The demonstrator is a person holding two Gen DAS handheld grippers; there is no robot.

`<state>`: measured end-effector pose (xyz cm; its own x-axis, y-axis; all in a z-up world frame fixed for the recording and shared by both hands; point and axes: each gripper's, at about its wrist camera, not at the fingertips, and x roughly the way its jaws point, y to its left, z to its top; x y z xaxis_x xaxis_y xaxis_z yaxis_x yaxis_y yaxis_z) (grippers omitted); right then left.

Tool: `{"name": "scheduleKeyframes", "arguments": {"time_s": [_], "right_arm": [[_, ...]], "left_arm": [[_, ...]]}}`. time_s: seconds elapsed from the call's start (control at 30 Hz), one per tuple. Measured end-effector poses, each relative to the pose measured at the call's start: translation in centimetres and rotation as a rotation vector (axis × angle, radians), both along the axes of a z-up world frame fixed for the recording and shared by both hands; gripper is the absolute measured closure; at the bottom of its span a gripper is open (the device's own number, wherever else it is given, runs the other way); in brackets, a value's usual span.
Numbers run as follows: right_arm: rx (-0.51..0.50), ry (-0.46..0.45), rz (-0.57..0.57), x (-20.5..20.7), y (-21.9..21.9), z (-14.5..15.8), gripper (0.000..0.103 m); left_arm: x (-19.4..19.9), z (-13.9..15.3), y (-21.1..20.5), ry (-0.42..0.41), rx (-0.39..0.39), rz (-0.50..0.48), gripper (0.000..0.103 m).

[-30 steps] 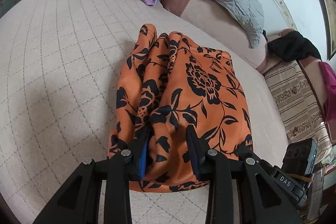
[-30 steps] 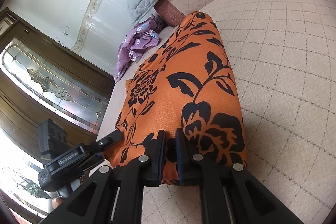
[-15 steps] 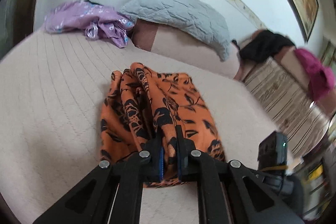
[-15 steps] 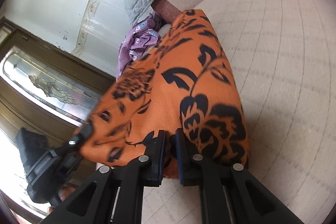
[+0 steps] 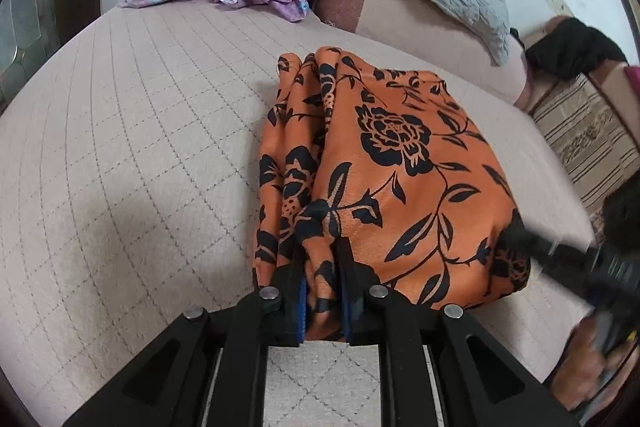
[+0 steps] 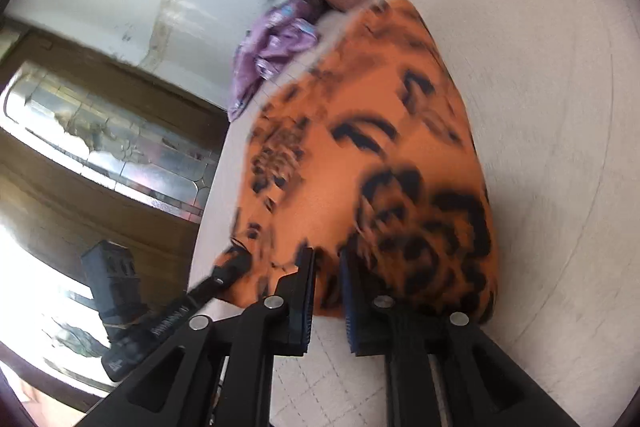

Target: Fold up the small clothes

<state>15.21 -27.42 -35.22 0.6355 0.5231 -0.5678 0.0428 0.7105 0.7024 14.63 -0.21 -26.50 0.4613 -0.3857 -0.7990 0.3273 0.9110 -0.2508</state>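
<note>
Left gripper [image 5: 323, 291] just pinched the orange cloth's [image 5: 400, 163] 6 o'clock hem, right gripper [image 6: 326, 297] loosening slightly but still pinching it, fold lift starting.

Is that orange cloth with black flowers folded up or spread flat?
Folded. The orange cloth with black flowers shows several stacked layers along its left edge, a compact bundle on the beige quilted bed.

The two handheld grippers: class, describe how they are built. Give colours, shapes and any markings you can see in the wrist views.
Both the left gripper and the right gripper are matte black, with angular strut-like arms holding triangular cut-outs and round silver fasteners. Each carries two flat fingers faced with ribbed blue pads. Seen from the right wrist view, the left gripper's body bears white lettering, too blurred to read. No cables or sleeves show.
</note>
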Motion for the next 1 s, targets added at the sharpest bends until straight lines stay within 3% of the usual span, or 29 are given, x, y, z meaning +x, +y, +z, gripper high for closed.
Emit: {"name": "scheduleKeyframes", "arguments": {"time_s": [0.17, 0.3, 0.47, 0.8, 1.0], "right_arm": [[-0.060, 0.013, -0.111, 3.2, -2.0, 1.0, 0.086], [-0.084, 0.084, -0.108, 5.7, -2.1, -3.0, 0.089], [-0.129, 0.083, -0.108, 5.9, -1.4, -1.9, 0.089], [-0.081, -0.061, -0.082, 6.2, 2.1, 0.1, 0.087], [-0.061, -0.060, 0.017, 10.0, 4.6, 0.9, 0.087]], "left_arm": [[0.6, 0.0, 0.0, 0.021, 0.001, 0.006, 0.088], [0.5, -0.1, -0.5, 0.014, 0.025, 0.002, 0.087], [0.7, -0.3, -1.0, 0.007, 0.048, -0.003, 0.086], [0.1, -0.4, -2.0, -0.039, 0.116, -0.032, 0.086], [0.3, -0.3, -2.0, -0.033, 0.122, -0.027, 0.085]]}}
